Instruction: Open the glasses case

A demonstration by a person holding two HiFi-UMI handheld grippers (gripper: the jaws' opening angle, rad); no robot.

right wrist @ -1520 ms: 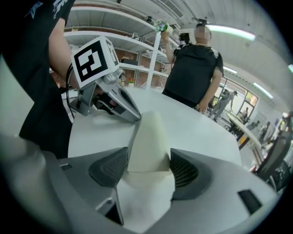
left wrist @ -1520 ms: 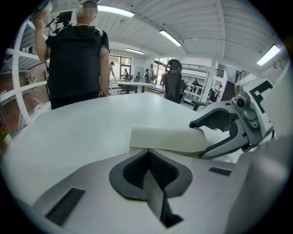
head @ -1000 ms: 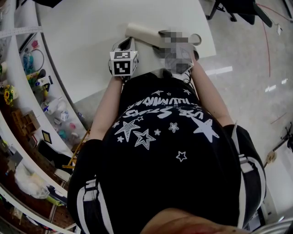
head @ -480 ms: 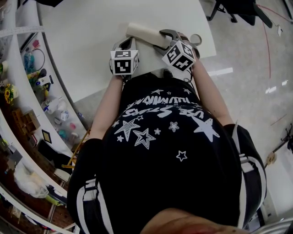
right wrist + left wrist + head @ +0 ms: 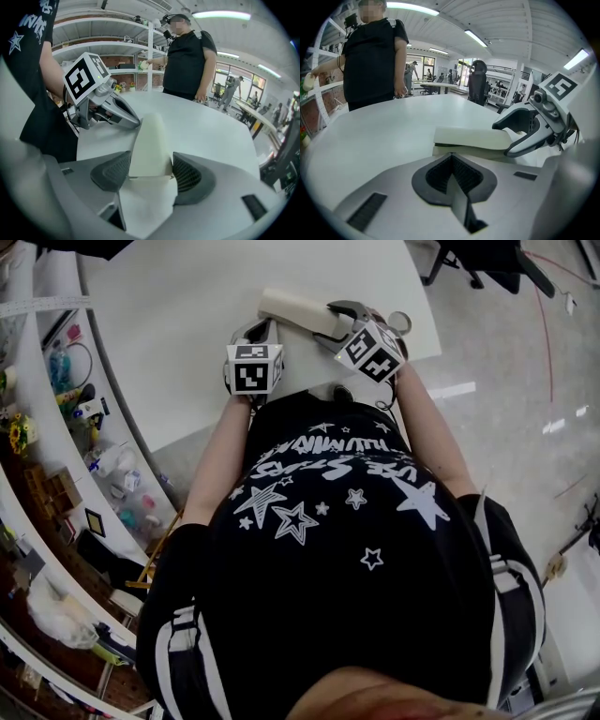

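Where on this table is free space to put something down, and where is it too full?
The table is bare beyond the glasses case, up to its far edge, and left of the left gripper. It is crowded at the near edge: the right gripper has its jaws on the case, and the left gripper sits beside it, jaws together.

White lettering runs in two lines across the person's black, star-printed T-shirt (image 5: 347, 521). It is warped, and only the word "STARS" is half legible. The left white cube (image 5: 253, 368) and the right white cube (image 5: 373, 351) bear black square marker patterns, with no letters or numbers.
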